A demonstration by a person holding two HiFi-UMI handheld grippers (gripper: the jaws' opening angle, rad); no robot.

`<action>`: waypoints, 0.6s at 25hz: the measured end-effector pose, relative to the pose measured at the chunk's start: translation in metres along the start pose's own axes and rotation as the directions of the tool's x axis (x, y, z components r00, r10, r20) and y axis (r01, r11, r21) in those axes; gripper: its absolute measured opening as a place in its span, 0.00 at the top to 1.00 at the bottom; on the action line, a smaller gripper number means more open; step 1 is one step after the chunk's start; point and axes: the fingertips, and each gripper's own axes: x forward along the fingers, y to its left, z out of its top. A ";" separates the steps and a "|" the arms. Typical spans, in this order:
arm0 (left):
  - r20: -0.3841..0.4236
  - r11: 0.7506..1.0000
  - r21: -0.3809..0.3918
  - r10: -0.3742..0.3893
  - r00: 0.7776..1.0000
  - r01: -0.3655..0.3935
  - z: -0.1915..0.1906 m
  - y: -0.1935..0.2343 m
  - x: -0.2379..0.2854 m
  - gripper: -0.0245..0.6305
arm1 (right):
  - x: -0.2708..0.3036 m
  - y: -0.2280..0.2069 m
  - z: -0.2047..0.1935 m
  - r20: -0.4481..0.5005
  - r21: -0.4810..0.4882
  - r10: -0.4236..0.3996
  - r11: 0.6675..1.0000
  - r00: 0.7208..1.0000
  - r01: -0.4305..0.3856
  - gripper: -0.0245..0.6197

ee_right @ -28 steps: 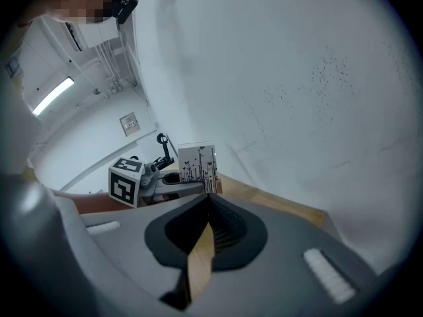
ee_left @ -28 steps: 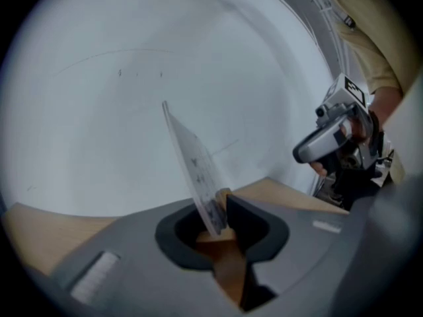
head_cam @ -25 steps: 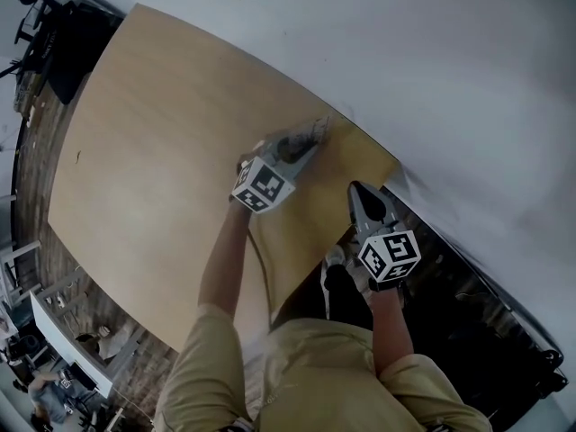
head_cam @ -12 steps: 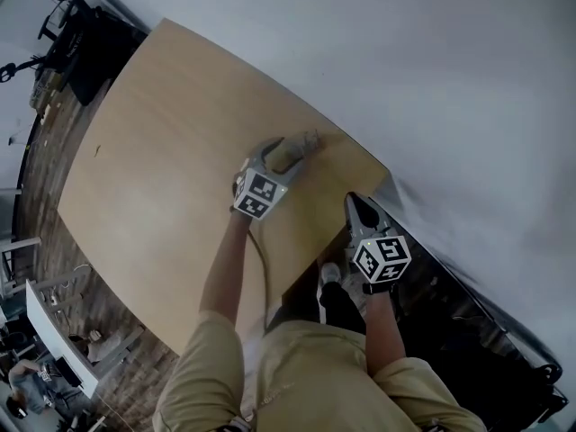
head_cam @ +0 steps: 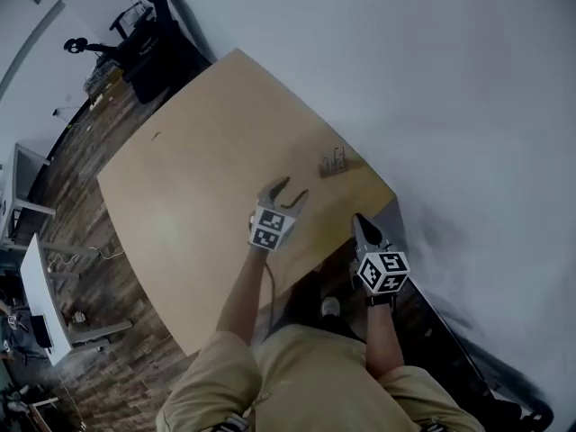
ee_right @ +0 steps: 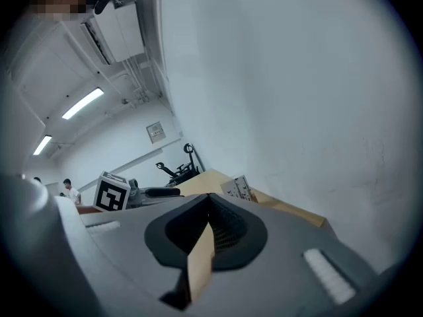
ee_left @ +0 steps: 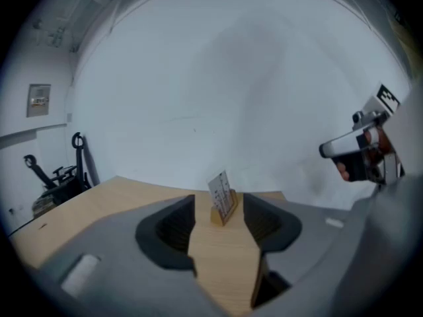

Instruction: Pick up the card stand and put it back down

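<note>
The card stand, a small wooden block with a white card upright in it, rests on the light wooden table close to its edge by the wall. My left gripper hovers short of it, clear of the stand. Its jaws have just been opening and then narrowing a little; they are open with nothing between them. In the left gripper view the stand shows well ahead, framed by the left gripper. My right gripper is shut and empty off the table's corner. The right gripper view shows the stand beyond the right gripper.
A white wall runs along the table's far side. Dark wheeled equipment stands past the table's far corner on the wood-plank floor. The person's arms and legs fill the bottom of the head view. White furniture stands at the left.
The left gripper was closed around the stand; now its jaws are apart and it has pulled back and up, leaving the stand on the table. The right gripper has also risen.
</note>
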 end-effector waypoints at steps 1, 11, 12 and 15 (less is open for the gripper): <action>0.011 1.000 -0.019 0.024 1.000 -0.024 0.002 -0.003 -0.015 0.62 | -0.005 0.011 0.003 0.006 -0.017 0.018 1.000 1.000 -0.018 0.95; 0.184 0.972 -0.157 0.202 0.962 -0.174 0.053 -0.064 -0.144 0.74 | -0.067 0.096 0.054 0.126 -0.183 0.159 0.974 0.979 -0.135 0.95; 0.216 0.969 -0.161 0.218 0.952 -0.186 0.062 -0.068 -0.156 0.75 | -0.071 0.103 0.055 0.135 -0.197 0.168 0.970 0.977 -0.139 0.95; 0.281 0.960 -0.179 0.258 0.924 -0.214 0.081 -0.086 -0.195 0.80 | -0.091 0.128 0.055 0.146 -0.238 0.192 0.959 0.970 -0.154 0.95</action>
